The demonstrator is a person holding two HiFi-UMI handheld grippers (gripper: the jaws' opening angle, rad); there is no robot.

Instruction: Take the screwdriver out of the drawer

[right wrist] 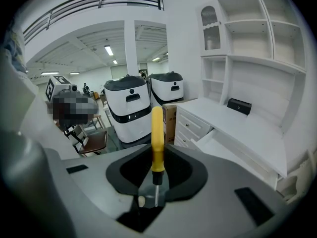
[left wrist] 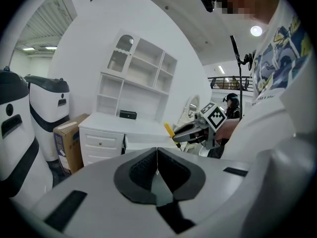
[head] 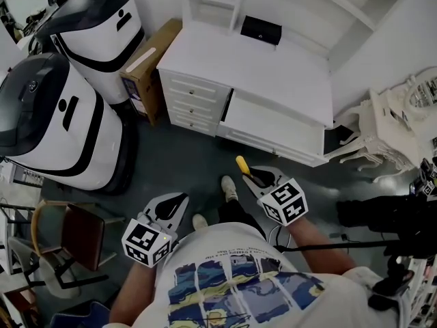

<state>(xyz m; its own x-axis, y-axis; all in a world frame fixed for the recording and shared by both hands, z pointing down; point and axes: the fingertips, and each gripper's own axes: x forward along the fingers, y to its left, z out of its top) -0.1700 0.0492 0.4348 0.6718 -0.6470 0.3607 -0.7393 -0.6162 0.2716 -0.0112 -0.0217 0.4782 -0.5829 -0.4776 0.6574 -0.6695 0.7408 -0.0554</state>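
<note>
A screwdriver (head: 241,163) with a yellow handle is clamped in my right gripper (head: 251,175), held in the air in front of the white desk's open drawer (head: 273,125). In the right gripper view the yellow handle (right wrist: 157,138) stands up between the dark pads (right wrist: 188,175), the thin metal shaft pointing back into the jaws. My left gripper (head: 179,199) hangs lower and to the left, shut with nothing in it; its jaws (left wrist: 157,155) meet in a thin line. From there the right gripper (left wrist: 193,131) and the screwdriver (left wrist: 169,130) show ahead.
Two large white-and-black machines (head: 54,115) (head: 95,26) stand at the left, a cardboard box (head: 147,67) leaning beside the desk. A small black box (head: 261,29) sits on the desktop (head: 259,63). A chair (head: 82,234) is at lower left; ornate white furniture (head: 396,118) and black equipment (head: 382,214) at right.
</note>
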